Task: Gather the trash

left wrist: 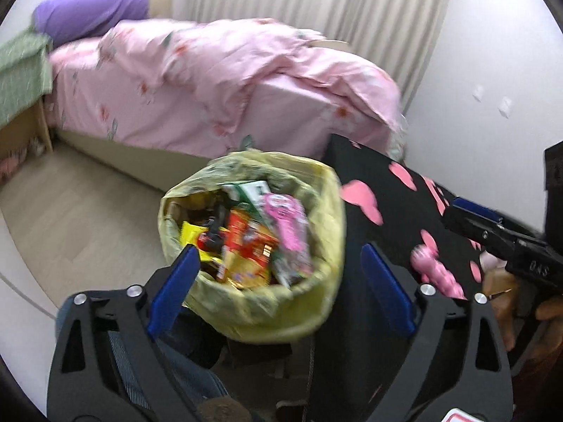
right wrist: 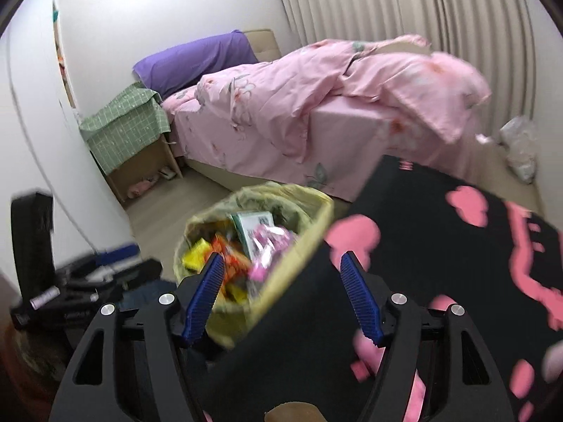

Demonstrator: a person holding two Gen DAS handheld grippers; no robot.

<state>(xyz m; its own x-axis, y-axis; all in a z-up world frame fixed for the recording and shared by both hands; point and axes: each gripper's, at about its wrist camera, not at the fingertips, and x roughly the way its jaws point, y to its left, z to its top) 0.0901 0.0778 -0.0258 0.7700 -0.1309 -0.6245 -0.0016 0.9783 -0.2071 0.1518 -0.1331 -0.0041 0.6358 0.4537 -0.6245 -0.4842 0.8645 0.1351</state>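
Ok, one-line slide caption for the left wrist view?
Open left gripper above a yellow-green plastic trash bag stuffed with colourful snack wrappers, pink-quilted bed behind.

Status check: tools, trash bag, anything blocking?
Both tools, left and right, open, empty. Trash bag full of wrappers. Black cloth alongside, not blocking.

Both wrist views near trash bag (left wrist: 253,232)

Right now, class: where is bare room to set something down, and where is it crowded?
Free: the floor between bed and bin; the black mat beside the bin, between its pink prints. Crowded: the bin, heaped with wrappers.
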